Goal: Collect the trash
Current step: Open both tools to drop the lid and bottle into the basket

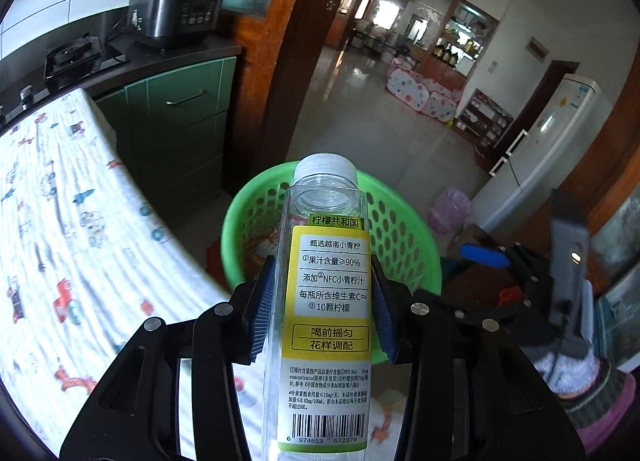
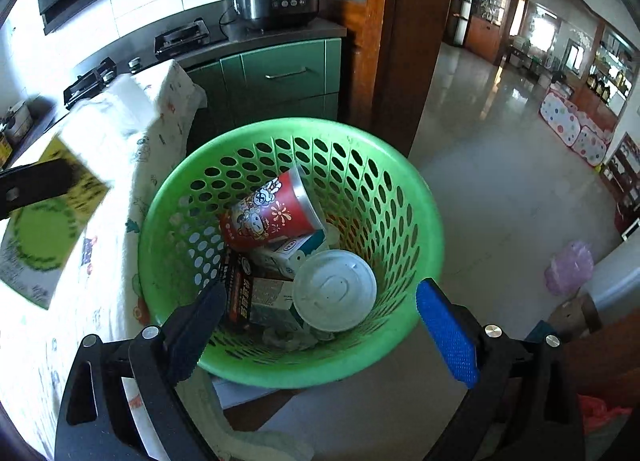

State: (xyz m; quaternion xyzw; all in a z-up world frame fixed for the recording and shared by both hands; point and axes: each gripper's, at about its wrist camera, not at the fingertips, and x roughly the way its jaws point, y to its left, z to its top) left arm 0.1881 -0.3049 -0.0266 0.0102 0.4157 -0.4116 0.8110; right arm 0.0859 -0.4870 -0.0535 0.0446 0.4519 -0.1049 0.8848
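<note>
My left gripper (image 1: 326, 301) is shut on a clear empty plastic bottle (image 1: 326, 293) with a yellow label and white cap, held in the air with the cap pointing toward the green perforated basket (image 1: 404, 245). My right gripper (image 2: 320, 325) is open and empty, hovering just above the same basket's rim (image 2: 432, 221). The basket holds a red printed cup (image 2: 268, 217), a white round lid (image 2: 334, 297), a small carton (image 2: 296, 251) and a dark wrapper (image 2: 240, 293). The bottle shows blurred at the left of the right wrist view (image 2: 48, 221).
A table with a white vehicle-print cloth (image 1: 60, 241) lies left of the basket. Behind it are green cabinets (image 2: 280, 77), a stove and a black rice cooker (image 1: 172, 17). A brown door post (image 2: 404, 41) stands behind the basket. A pink bag (image 2: 568, 269) lies on the tiled floor.
</note>
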